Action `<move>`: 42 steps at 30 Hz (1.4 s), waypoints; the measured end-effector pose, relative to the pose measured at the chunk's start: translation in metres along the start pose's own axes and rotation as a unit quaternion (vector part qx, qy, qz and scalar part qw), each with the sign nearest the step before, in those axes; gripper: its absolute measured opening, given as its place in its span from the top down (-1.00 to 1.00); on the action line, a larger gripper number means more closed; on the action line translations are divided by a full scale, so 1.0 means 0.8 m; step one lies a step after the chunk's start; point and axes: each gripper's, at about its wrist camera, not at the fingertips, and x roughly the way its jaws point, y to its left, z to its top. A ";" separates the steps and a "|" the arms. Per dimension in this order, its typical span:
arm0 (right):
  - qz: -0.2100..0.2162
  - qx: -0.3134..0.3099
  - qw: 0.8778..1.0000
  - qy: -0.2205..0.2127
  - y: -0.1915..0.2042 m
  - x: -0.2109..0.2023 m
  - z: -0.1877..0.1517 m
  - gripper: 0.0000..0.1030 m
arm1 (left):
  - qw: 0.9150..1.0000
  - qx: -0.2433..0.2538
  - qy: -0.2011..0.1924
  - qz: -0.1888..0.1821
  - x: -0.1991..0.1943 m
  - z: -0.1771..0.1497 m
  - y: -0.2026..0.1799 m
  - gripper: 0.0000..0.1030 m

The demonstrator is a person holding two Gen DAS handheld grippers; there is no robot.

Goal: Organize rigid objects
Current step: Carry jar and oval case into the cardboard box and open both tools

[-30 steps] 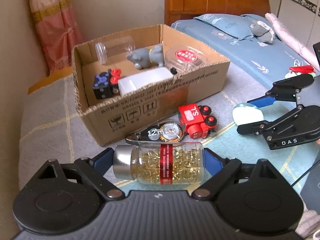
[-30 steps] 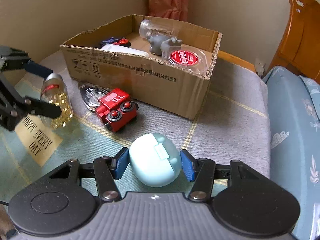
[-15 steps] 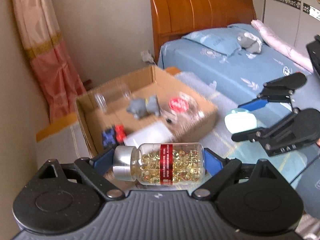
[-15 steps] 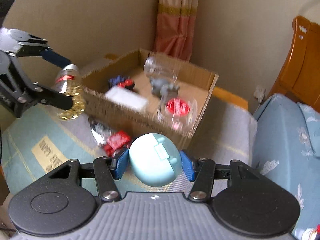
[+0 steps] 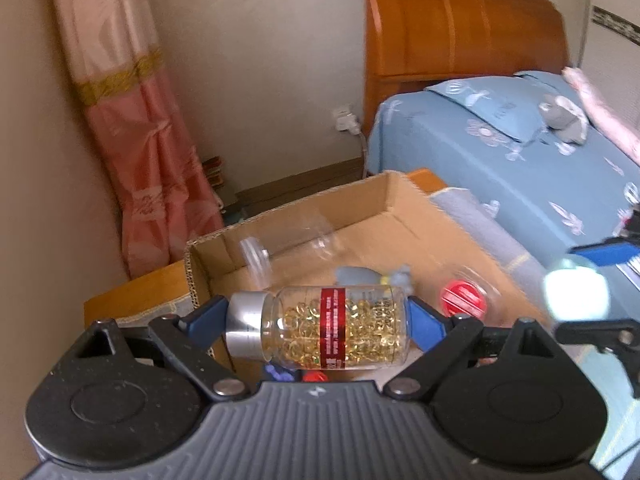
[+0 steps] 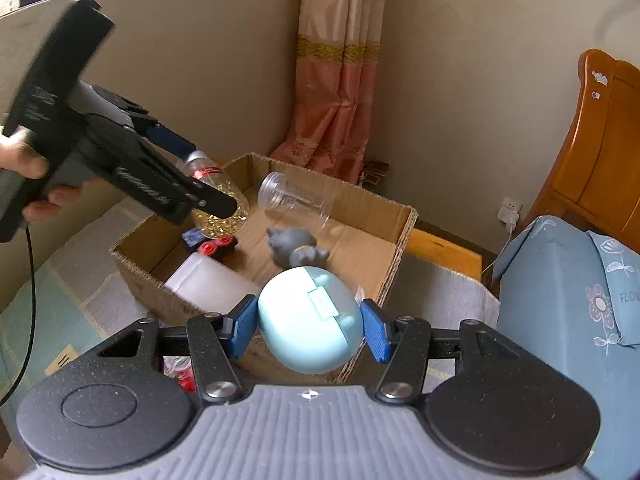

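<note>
My left gripper (image 5: 318,326) is shut on a clear bottle of yellow capsules (image 5: 344,326) with a silver cap and red label, held sideways over the open cardboard box (image 5: 288,216). From the right wrist view the bottle (image 6: 220,208) hangs over the box's left part. My right gripper (image 6: 310,322) is shut on a pale blue egg-shaped case (image 6: 310,316), held above the box's near wall (image 6: 140,268). The box holds a clear jar (image 6: 294,202), a grey toy animal (image 6: 294,248), a white container (image 6: 212,280) and red and blue toys (image 6: 208,242).
The box sits on a grey checked cloth (image 6: 440,292). A bed with blue bedding (image 5: 540,168) and wooden headboard (image 5: 452,36) is to the right. A pink curtain (image 6: 340,80) hangs behind the box. A red-lidded tub (image 5: 462,298) lies in the box.
Both grippers have risen and moved forward over the box, each keeping hold of its object. The red toy and tape measure on the cloth have dropped out of sight.
</note>
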 end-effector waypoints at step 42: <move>-0.043 0.092 0.993 0.063 -0.041 0.157 0.062 -0.93 | 0.999 0.003 -0.014 0.030 -0.094 -0.106 0.003 -0.93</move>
